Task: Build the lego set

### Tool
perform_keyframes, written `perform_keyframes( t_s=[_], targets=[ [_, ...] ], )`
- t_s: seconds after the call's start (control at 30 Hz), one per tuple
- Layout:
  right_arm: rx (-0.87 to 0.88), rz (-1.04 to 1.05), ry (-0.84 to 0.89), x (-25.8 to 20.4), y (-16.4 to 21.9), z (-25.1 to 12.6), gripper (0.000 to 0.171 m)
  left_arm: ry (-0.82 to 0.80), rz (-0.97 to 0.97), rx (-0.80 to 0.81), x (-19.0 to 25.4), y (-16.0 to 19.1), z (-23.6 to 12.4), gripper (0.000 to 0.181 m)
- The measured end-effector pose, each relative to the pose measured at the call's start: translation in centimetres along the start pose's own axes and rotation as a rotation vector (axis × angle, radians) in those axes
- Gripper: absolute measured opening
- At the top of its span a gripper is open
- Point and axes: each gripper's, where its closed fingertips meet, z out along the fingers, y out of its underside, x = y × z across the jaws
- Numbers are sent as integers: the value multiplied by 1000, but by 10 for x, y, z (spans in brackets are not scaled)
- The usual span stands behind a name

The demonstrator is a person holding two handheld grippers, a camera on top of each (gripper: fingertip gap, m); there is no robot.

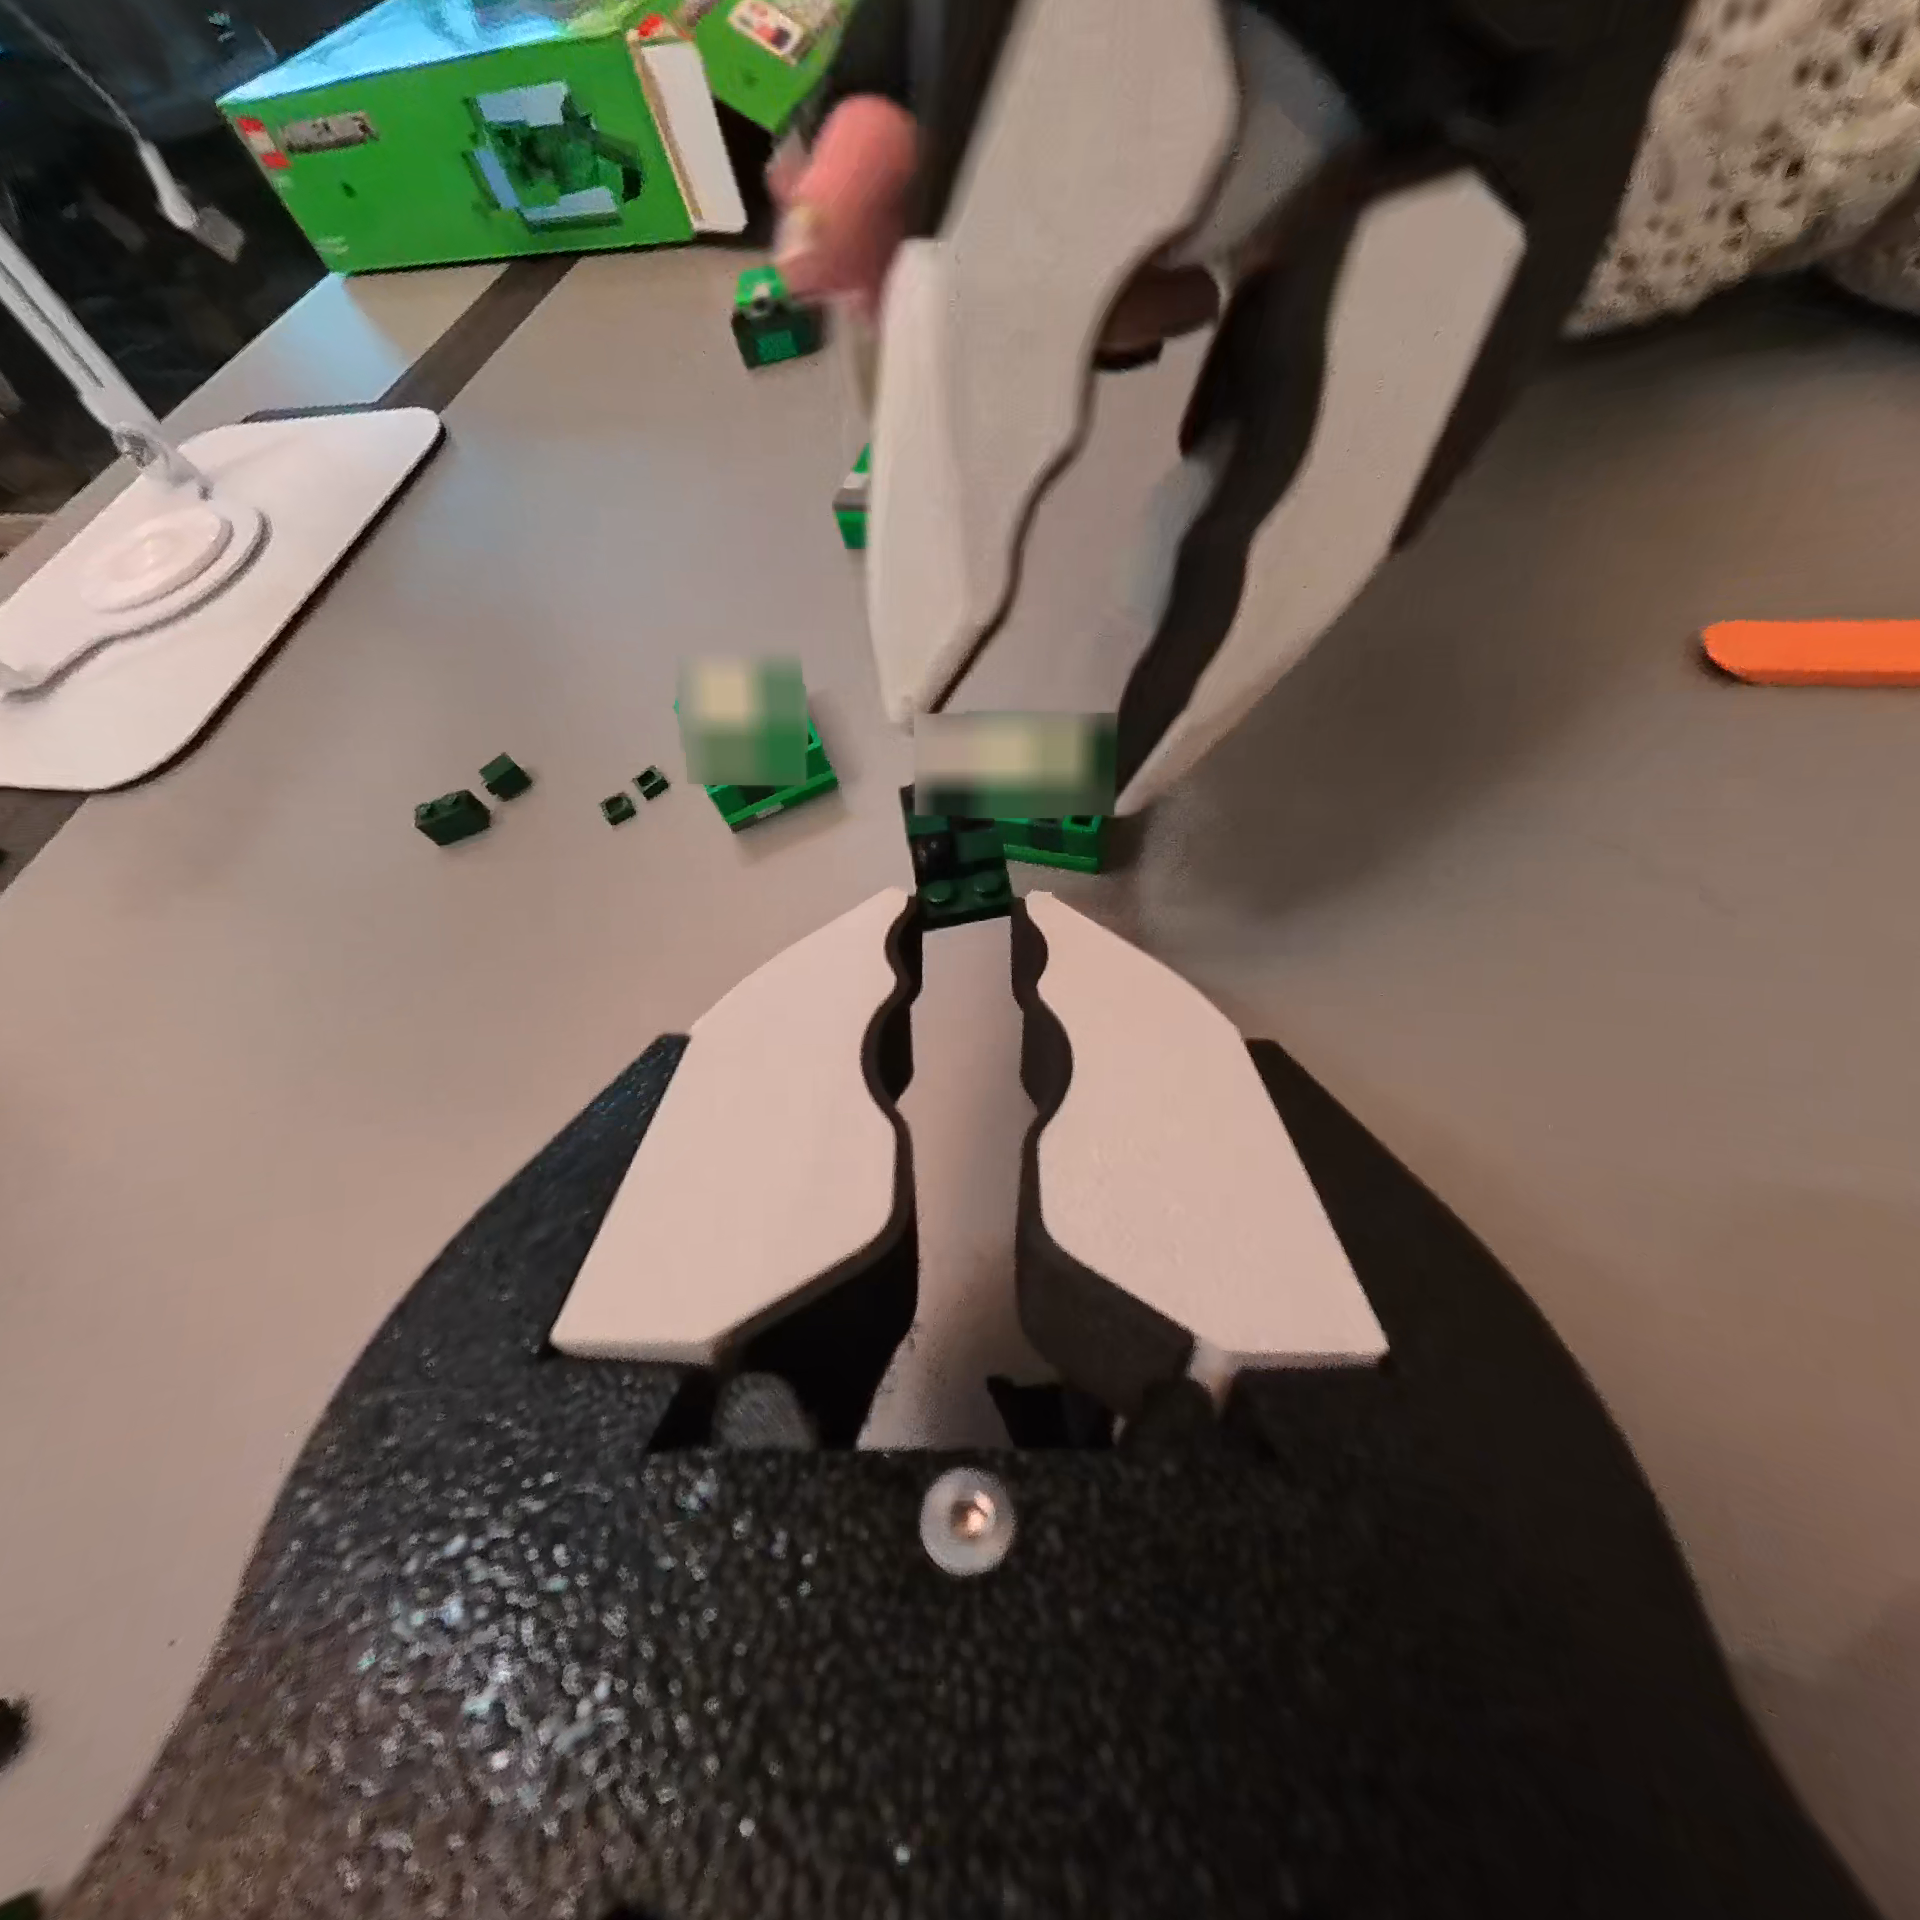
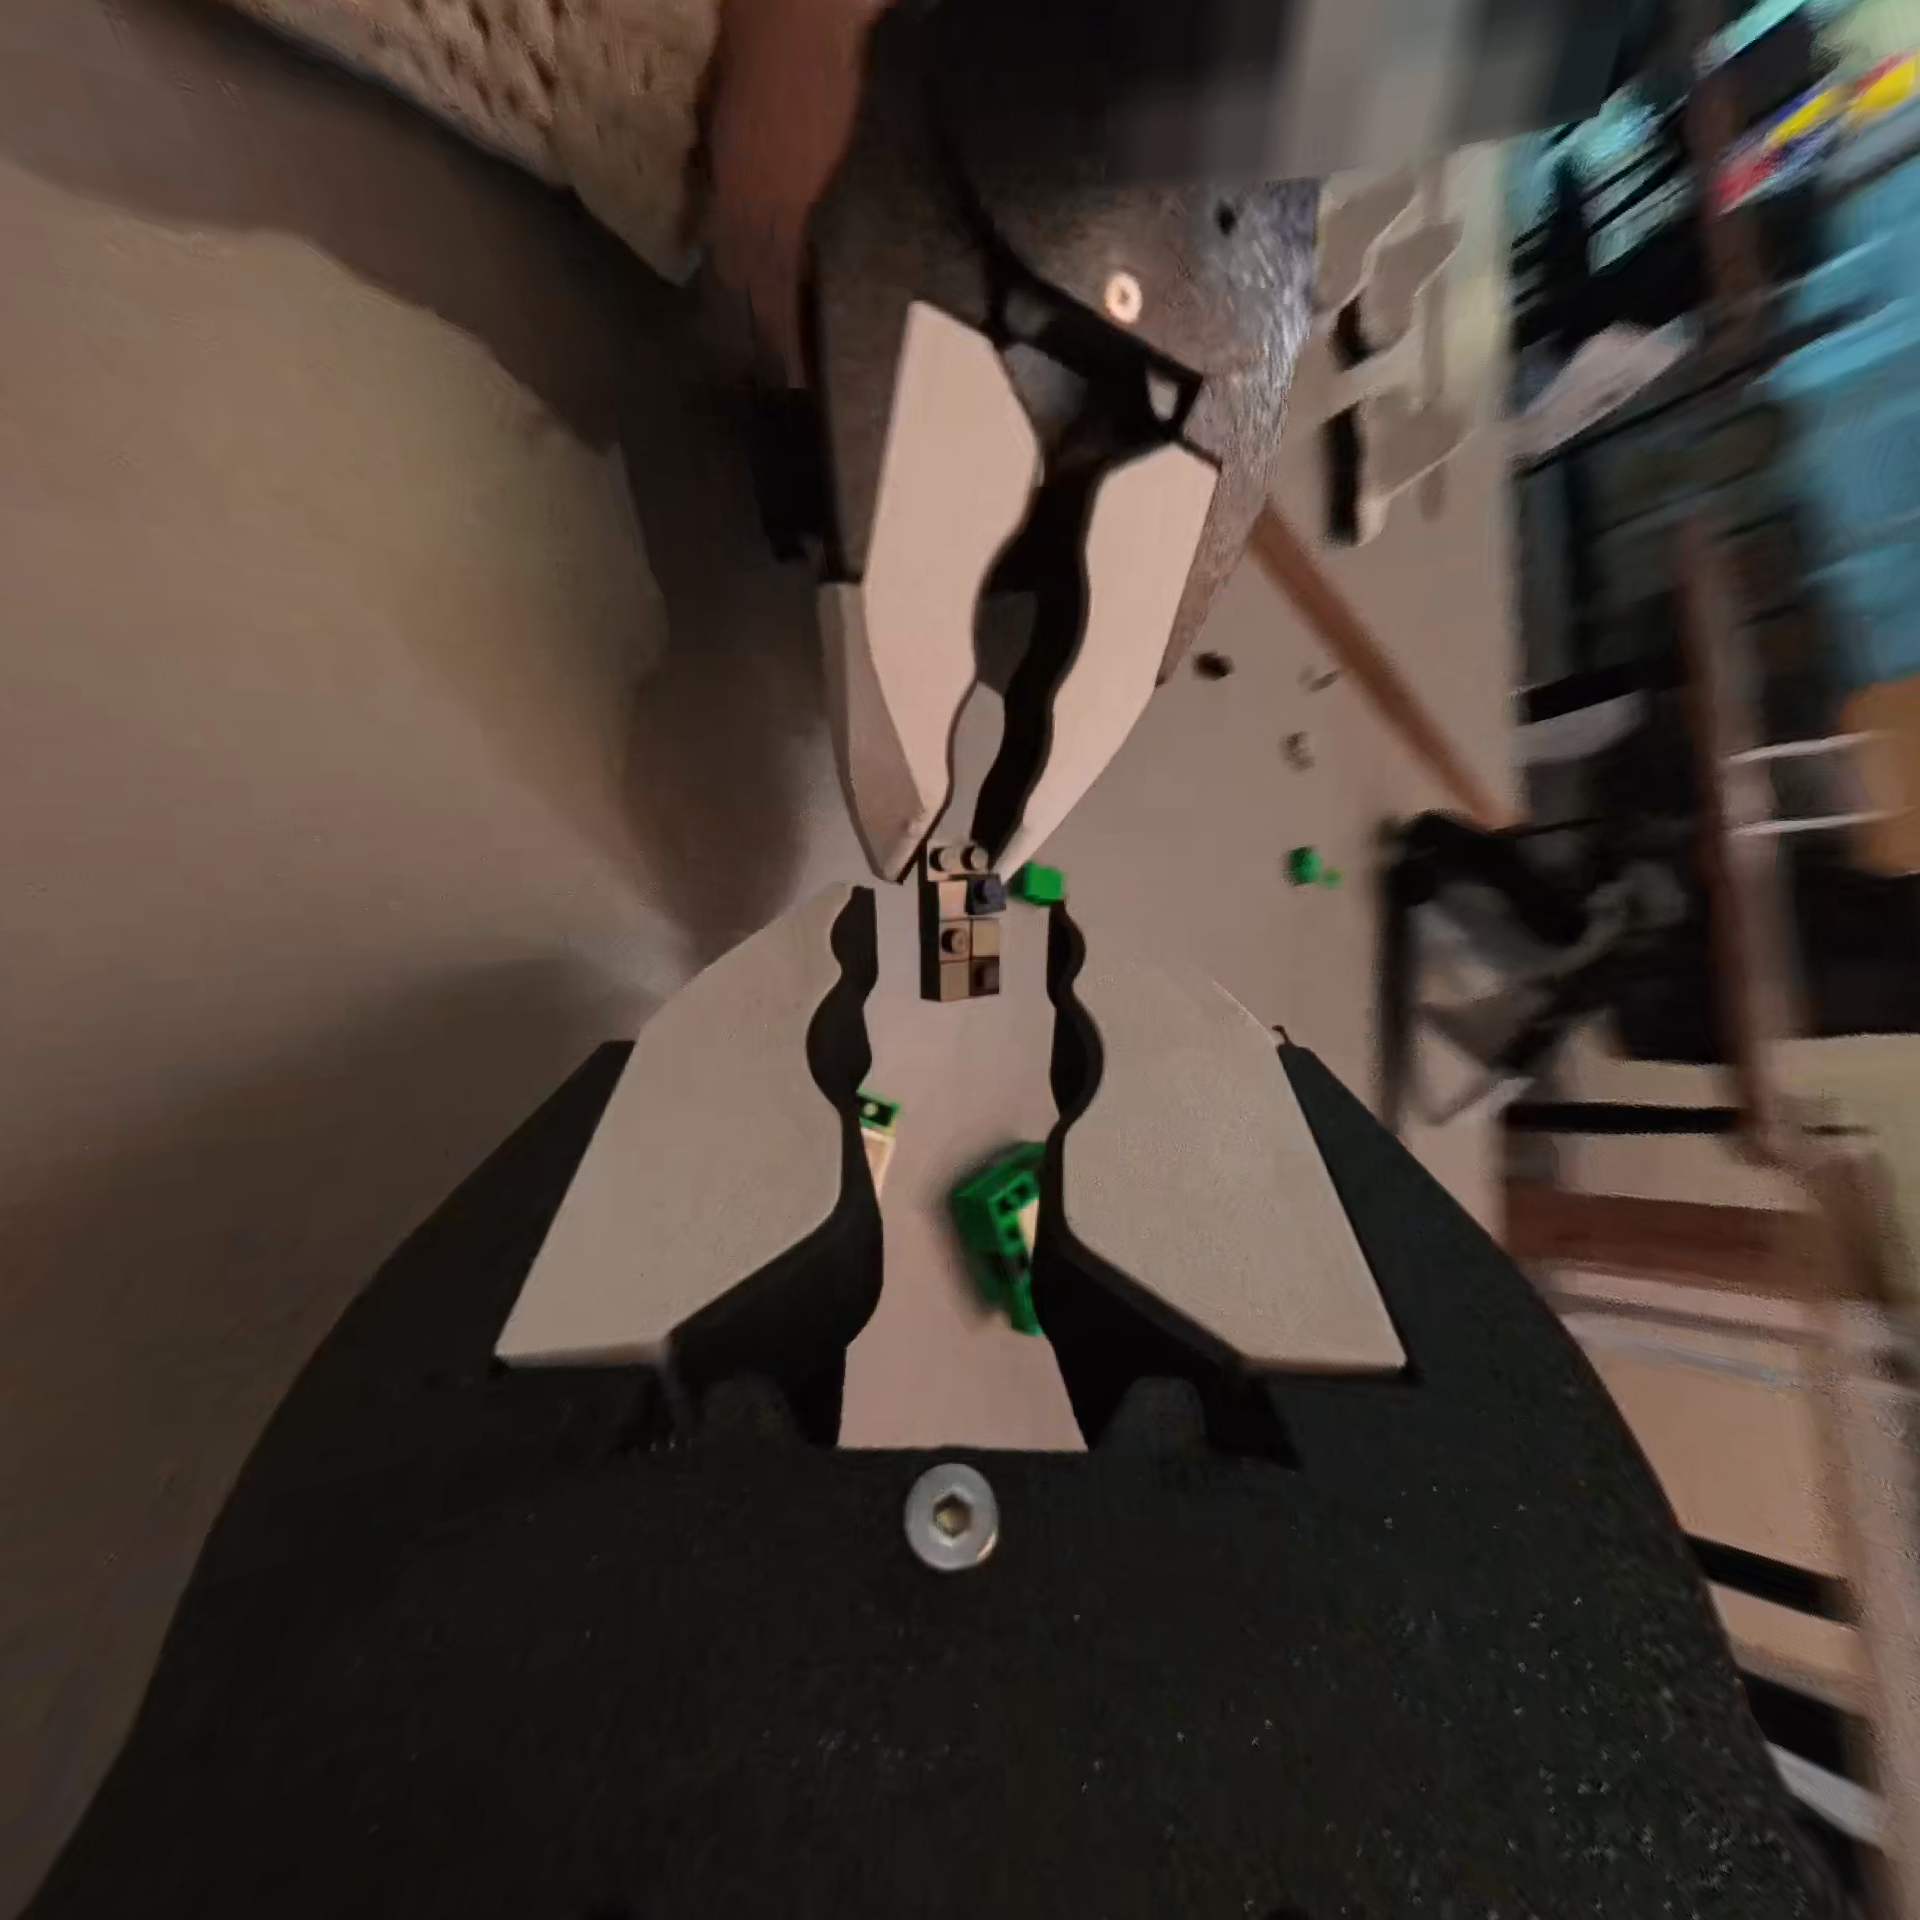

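Observation:
My left gripper (image 1: 964, 909) is shut on a small dark green lego assembly (image 1: 961, 883), pinched at its near end and held above the grey table (image 1: 520, 987). In the right wrist view the left gripper (image 2: 951, 847) comes down from the top, and the studded assembly (image 2: 961, 935) hangs between my right gripper's fingertips without touching them. My right gripper (image 2: 956, 904) is open. In the left wrist view it (image 1: 1023, 758) reaches down from above, its jaws spread over the assembly's far end and a bright green brick (image 1: 1065, 844).
Loose dark green pieces (image 1: 452, 816) and a green sub-build (image 1: 769, 795) lie left of the grippers. Another small build (image 1: 774, 327) and a green box (image 1: 468, 156) are farther back. A white lamp base (image 1: 187, 582) is at the left, an orange tool (image 1: 1818, 665) at the right. Green bricks (image 2: 997, 1226) lie below my right gripper.

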Motion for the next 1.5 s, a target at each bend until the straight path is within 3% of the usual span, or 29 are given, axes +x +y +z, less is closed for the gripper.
perform_keyframes(
  t_s=[0.1,0.3,0.8,1.07,1.23,1.33,1.5],
  targets=[
    [-49,-233,190,-1,2,7,32,8,-49,13,-2,-1,-1,15],
    [-86,-297,310,2,6,18,34,35,-97,33,-1,-2,-2,15],
    [-95,-281,352,5,10,20,12,64,-110,41,3,-4,0,15],
    [-171,-458,281,-4,17,25,9,69,-74,-48,7,9,7,15],
    [-68,-205,287,7,11,19,9,12,-50,70,-1,-8,0,16],
    [86,-13,232,14,0,9,9,-130,80,120,-13,-19,-13,28],
    [314,156,100,14,-17,-12,9,-166,288,218,1,-42,-21,21]
  ],
)
